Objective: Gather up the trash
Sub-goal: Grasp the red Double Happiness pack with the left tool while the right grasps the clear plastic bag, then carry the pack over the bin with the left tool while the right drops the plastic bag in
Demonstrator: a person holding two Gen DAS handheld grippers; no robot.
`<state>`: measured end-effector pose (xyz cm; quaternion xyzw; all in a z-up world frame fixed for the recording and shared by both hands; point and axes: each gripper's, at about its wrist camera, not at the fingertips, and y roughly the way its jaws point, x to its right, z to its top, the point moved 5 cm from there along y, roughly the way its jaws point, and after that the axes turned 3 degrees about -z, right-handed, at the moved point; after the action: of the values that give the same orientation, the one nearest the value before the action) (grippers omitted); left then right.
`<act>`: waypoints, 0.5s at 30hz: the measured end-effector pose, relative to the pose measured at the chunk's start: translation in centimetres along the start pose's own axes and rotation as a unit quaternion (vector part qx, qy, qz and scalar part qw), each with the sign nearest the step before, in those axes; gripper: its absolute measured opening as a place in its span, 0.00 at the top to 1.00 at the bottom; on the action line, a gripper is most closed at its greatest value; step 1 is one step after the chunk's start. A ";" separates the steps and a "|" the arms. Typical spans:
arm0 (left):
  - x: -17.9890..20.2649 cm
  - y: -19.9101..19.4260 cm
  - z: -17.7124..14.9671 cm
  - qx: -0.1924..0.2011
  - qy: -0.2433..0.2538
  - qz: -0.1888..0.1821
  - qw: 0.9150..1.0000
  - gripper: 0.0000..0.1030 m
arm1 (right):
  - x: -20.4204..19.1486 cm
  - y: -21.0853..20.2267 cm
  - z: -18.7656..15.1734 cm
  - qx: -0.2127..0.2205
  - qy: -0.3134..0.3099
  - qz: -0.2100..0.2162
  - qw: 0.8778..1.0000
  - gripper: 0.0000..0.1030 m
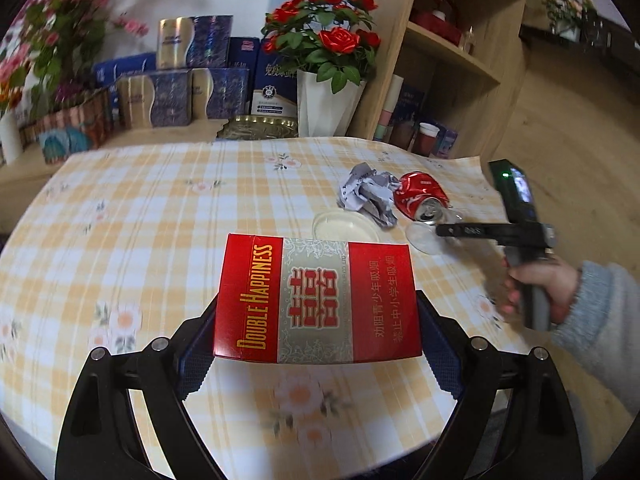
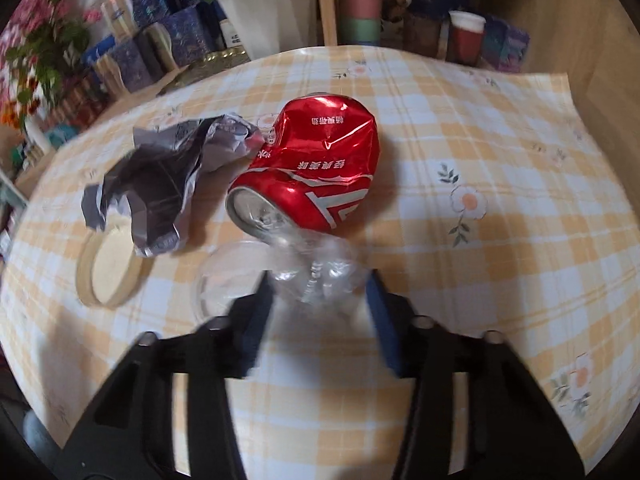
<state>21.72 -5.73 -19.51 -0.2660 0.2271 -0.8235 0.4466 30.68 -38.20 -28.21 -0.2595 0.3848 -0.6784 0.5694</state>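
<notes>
My left gripper (image 1: 316, 332) is shut on a red Double Happiness cigarette box (image 1: 316, 300), its pads pressing on the box's two sides above the checked tablecloth (image 1: 140, 220). In the right wrist view, my right gripper (image 2: 318, 304) is shut on a crumpled clear plastic cup (image 2: 316, 268) that fills the gap between its fingertips. Just beyond the cup lie a crushed red can (image 2: 320, 168) and a ball of crumpled grey paper (image 2: 168, 172). From the left wrist view, the right gripper (image 1: 442, 232) shows side-on beside the can (image 1: 420, 196), held by a hand in a blue-grey sleeve.
A round wooden coaster (image 2: 112, 268) lies left of the cup. Behind the table stand a white vase of red roses (image 1: 328, 100), stacked blue gift boxes (image 1: 180, 96) and a wooden shelf (image 1: 452, 52) with a red cup (image 1: 428, 136).
</notes>
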 end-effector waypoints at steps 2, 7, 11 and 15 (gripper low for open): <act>-0.1 -0.9 -0.7 -0.001 -0.003 -0.003 1.000 0.16 | 0.2 -0.3 -0.1 0.005 0.016 0.009 1.000 0.66; 0.2 -3.2 -2.0 0.001 -0.003 -0.011 1.000 0.16 | 0.1 -2.6 -0.8 0.033 0.035 0.040 0.998 0.70; 0.8 -4.3 -2.7 0.002 -0.003 -0.015 1.000 0.16 | -0.5 -6.0 -2.3 0.062 0.038 0.059 0.996 0.70; 1.8 -5.2 -3.8 0.001 0.002 -0.019 1.000 0.16 | -1.5 -9.6 -4.8 0.088 0.026 0.073 0.993 0.70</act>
<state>15.31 -4.20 -18.76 -0.2686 0.2219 -0.8326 0.4307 21.72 -35.09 -22.90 -0.1619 0.3557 -0.6731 0.6279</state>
